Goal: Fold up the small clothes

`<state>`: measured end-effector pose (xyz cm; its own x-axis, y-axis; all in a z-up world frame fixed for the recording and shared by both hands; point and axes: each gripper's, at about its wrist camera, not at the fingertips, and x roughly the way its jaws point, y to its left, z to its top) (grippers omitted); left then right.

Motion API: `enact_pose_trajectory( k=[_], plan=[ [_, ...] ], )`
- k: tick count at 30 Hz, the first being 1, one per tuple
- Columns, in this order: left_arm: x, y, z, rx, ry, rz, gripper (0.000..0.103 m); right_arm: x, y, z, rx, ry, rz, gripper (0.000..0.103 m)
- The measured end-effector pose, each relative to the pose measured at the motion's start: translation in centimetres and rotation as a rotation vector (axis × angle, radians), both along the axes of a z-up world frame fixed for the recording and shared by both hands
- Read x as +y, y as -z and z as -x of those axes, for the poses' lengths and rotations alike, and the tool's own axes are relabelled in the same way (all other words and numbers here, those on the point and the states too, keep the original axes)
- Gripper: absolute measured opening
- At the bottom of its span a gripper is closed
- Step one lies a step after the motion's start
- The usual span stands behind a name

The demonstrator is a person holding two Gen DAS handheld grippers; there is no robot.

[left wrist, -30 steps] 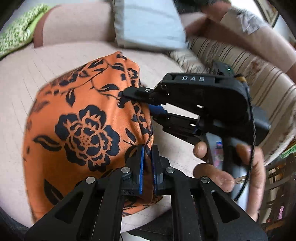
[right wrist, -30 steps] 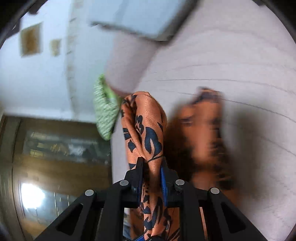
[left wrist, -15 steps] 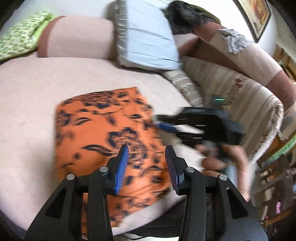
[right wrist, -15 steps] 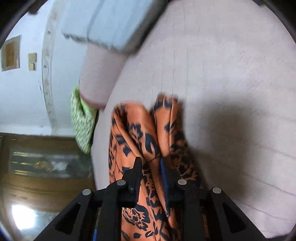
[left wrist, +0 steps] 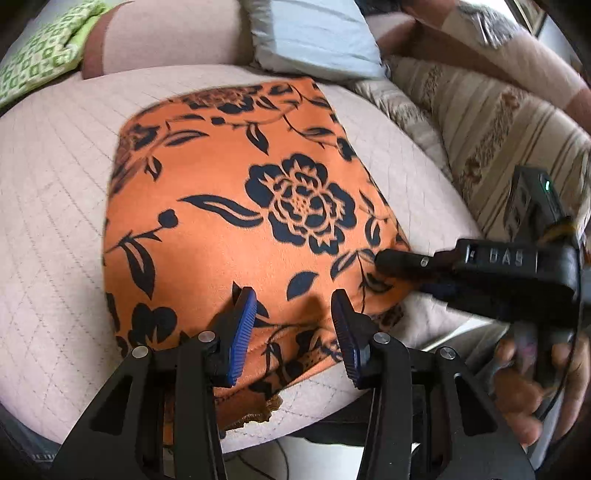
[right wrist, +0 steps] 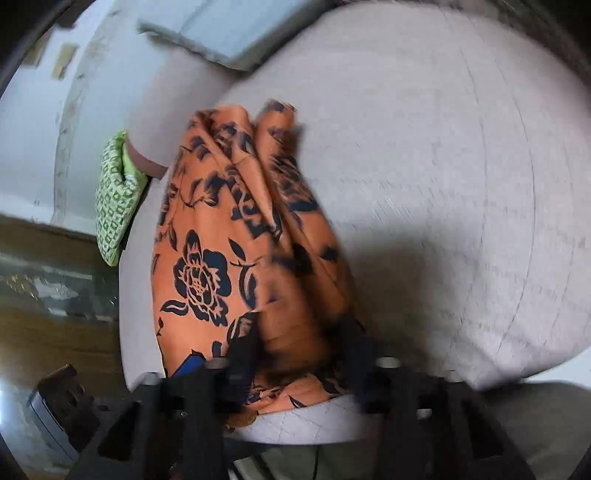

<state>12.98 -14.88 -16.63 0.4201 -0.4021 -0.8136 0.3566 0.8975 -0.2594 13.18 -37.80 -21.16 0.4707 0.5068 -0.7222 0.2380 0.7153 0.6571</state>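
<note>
Orange cloth with black flower print (left wrist: 236,206) lies folded flat on quilted pink sofa seat (left wrist: 55,177), near front edge, lace-trimmed hem at near side. Left gripper (left wrist: 291,317) above cloth's near edge, blue pads apart, released, nothing pinched. Right gripper (left wrist: 384,258) at cloth's right edge, held by person's hand (left wrist: 532,373); jaws have just been opening, blurred, fabric bunched between them, cannot tell if pads press. Light blue pillow (left wrist: 314,33) far behind; green patterned cloth (left wrist: 40,59) far left
</note>
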Motion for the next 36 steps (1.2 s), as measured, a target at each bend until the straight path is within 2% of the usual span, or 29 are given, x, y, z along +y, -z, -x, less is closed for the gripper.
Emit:
enact_pose_trajectory(
  k=[2, 4, 5, 8, 10, 13, 15, 16, 19, 21, 22, 23, 25, 27, 29, 32, 33, 34, 36],
  plan=[
    [-0.3, -0.4, 0.5, -0.006, 0.017, -0.024, 0.041, -0.5, -0.7, 0.3, -0.023, 0.019, 0.020, 0.011],
    [0.1, -1.3, 1.0, -0.004, 0.033, 0.018, 0.041, -0.5, -1.4, 1.1, -0.027, 0.030, 0.077, 0.011],
    [0.6, -1.8, 1.4, -0.009, 0.033, 0.047, 0.041, -0.1, -1.3, 1.6, -0.001, 0.042, 0.129, 0.011],
    [2.3, -2.5, 1.8, 0.001, 0.003, 0.085, 0.041, 1.1, 0.0, 1.2, 0.067, 0.020, 0.190, 0.011],
    [3.7, -3.1, 1.9, 0.026, -0.015, 0.122, 0.041, 0.9, -0.7, 1.3, 0.035, 0.029, 0.203, 0.011],
    [6.8, -4.6, 2.7, -0.012, -0.093, 0.160, 0.041, 0.0, -0.6, 1.8, 0.017, 0.052, 0.136, 0.011],
    [8.8, -4.9, 2.7, -0.018, -0.159, 0.180, 0.041, -1.5, -0.1, 2.5, 0.006, 0.073, 0.025, 0.011],
    [9.8, -4.8, 2.4, -0.007, -0.199, 0.181, 0.041, -2.3, -0.6, 3.1, -0.030, 0.089, -0.021, 0.011],
    [12.2, -3.9, 1.5, 0.055, -0.298, 0.206, 0.041, -2.1, -3.1, 3.9, -0.163, 0.109, 0.014, 0.019],
    [13.5, -3.1, 1.4, 0.091, -0.351, 0.240, 0.041, -1.5, -5.4, 4.6, -0.281, 0.099, 0.070, 0.035],
    [14.1, -2.7, 1.4, 0.109, -0.368, 0.257, 0.041, -1.1, -6.6, 5.2, -0.358, 0.104, 0.088, 0.054],
    [14.6, -2.3, 1.4, 0.128, -0.377, 0.274, 0.041, -0.7, -7.3, 5.5, -0.407, 0.118, 0.095, 0.064],
    [14.8, -1.4, 1.3, 0.163, -0.373, 0.285, 0.041, 0.0, -8.5, 6.1, -0.479, 0.129, 0.100, 0.068],
    [14.7, -0.6, 1.3, 0.197, -0.360, 0.295, 0.041, 0.8, -8.6, 5.6, -0.495, 0.107, 0.069, 0.069],
    [14.4, 0.0, 1.3, 0.225, -0.352, 0.303, 0.041, 1.2, -7.7, 4.6, -0.473, 0.053, 0.012, 0.069],
    [14.3, -0.2, 1.5, 0.211, -0.361, 0.319, 0.041, 0.7, -7.3, 3.5, -0.434, 0.038, -0.018, 0.069],
    [14.3, -0.4, 1.4, 0.203, -0.365, 0.327, 0.044, 0.4, -7.5, 3.1, -0.431, 0.035, -0.030, 0.069],
    [14.3, -0.5, 1.3, 0.201, -0.367, 0.341, 0.053, 0.2, -8.0, 2.3, -0.414, 0.040, -0.031, 0.069],
    [14.4, -0.7, 0.7, 0.203, -0.378, 0.366, 0.062, 0.2, -8.9, 0.5, -0.365, 0.022, 0.010, 0.069]
  ],
)
